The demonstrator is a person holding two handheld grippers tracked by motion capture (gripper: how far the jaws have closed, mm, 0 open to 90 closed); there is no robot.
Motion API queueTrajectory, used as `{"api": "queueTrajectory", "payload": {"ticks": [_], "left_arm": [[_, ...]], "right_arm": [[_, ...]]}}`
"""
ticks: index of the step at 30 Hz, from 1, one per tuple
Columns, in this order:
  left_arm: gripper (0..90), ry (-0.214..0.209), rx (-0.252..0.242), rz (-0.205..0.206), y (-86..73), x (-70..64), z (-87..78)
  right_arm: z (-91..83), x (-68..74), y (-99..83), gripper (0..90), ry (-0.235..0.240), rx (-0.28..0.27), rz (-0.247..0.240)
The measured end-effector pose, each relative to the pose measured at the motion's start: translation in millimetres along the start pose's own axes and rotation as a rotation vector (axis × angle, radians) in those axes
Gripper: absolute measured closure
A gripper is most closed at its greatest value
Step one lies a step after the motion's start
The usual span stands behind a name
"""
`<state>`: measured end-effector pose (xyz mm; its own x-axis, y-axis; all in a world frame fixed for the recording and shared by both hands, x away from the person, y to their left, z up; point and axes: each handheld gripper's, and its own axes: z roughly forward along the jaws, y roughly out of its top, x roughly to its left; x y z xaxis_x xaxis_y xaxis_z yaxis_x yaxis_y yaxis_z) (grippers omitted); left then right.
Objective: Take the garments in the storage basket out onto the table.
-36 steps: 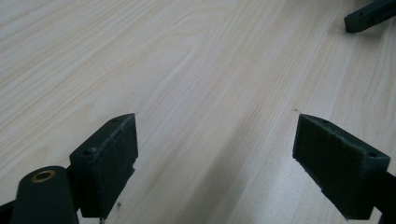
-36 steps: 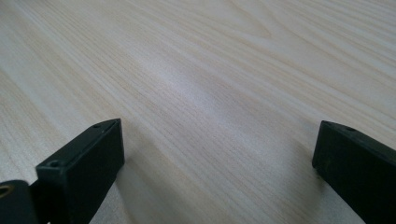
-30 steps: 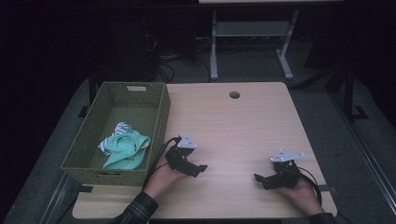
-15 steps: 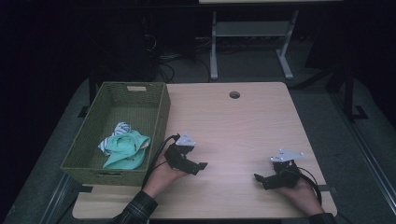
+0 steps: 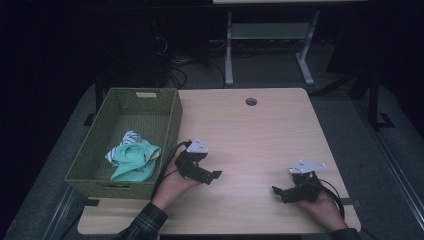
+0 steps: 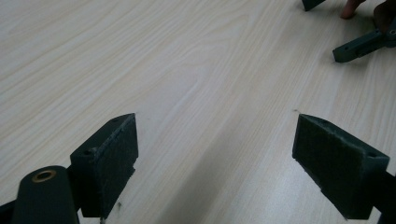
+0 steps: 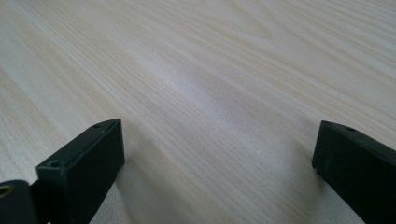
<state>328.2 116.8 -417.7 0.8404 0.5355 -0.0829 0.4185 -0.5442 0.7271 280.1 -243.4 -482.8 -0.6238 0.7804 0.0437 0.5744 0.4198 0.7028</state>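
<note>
Both grippers idle on the worktop; cloths wait in the basket

Your left gripper (image 5: pixel 210 176) rests low on the worktop (image 5: pixel 250 135) just beside the green woven basket (image 5: pixel 172 112), its jaws standing wide apart with nothing between them; your right gripper (image 5: pixel 281 192) sits well apart from it near the front right edge, jaws likewise spread and empty. The nearest item is the crumpled mint-green cloth (image 5: pixel 136 161), which lies inside the basket against its near right wall, with a striped cloth (image 5: pixel 126 141) touching it. Expect the cloth to be light, soft and limp: it will sag and trail when lifted. Take hold of a raised fold or bunched ridge on top, not a flat area, and close the jaws fully on it.
</note>
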Motion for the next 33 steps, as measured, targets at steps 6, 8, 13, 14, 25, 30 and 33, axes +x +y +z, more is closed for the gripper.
{"api": "queueTrajectory", "payload": {"ticks": [6,8,13,14,25,30,33], "left_arm": [[13.8,0.0,0.005,0.005,4.6,0.2,-2.8],[13.7,-0.001,0.004,0.005,6.0,0.3,-4.0],[13.8,0.005,0.001,0.012,9.2,0.3,-6.3],[13.8,0.005,0.001,0.012,9.8,0.6,-7.4],[13.8,0.002,-0.01,0.012,14.8,0.2,-11.5],[13.8,-0.001,-0.012,0.016,19.8,0.4,-16.8],[13.8,-0.006,-0.018,0.016,21.7,1.4,-19.4]], "right_arm": [[0.0,0.0,0.0,2.0,-0.001,-0.001,0.001],[0.0,-0.1,0.0,2.0,0.0,-0.001,0.0],[-0.1,-0.2,-0.1,2.1,0.0,0.0,-0.002],[-0.1,-0.1,-0.1,2.2,0.0,-0.001,-0.001],[-0.1,-0.1,-0.1,2.2,-0.001,-0.001,0.001],[-0.1,-0.1,-0.1,2.2,-0.001,-0.001,0.0],[-0.1,-0.1,-0.1,2.2,-0.002,-0.001,0.0]]}}
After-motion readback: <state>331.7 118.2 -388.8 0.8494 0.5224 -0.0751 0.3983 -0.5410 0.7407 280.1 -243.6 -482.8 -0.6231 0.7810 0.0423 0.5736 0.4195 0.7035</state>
